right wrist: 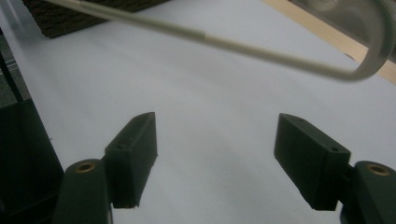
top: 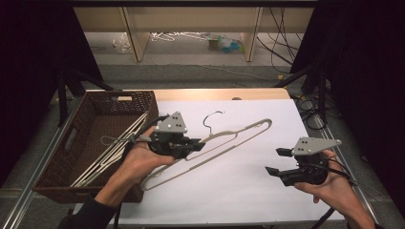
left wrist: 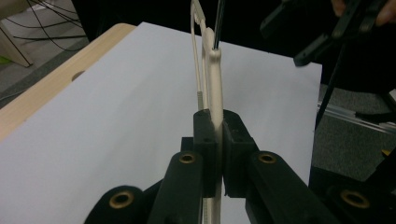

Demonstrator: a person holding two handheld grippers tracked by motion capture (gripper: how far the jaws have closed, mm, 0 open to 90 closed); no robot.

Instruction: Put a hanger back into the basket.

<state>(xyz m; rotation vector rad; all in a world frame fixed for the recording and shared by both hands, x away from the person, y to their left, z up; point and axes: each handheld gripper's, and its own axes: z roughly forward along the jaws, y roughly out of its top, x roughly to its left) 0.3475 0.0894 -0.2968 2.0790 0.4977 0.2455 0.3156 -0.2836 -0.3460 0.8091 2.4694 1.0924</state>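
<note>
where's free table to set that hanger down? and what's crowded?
Free: white sheet between the left gripper and right gripper, plus its far strip behind the held hanger. Crowded: wicker basket at the left, already holding hangers, and the sheet's near-right corner under the right hand.

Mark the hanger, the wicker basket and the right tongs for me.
hanger (top: 239, 134): high view, on its long upper arm, right of the left tongs.
wicker basket (top: 53, 160): high view, on its left wall.
right tongs (top: 275, 161): high view, midway between the two open jaw tips.
</note>
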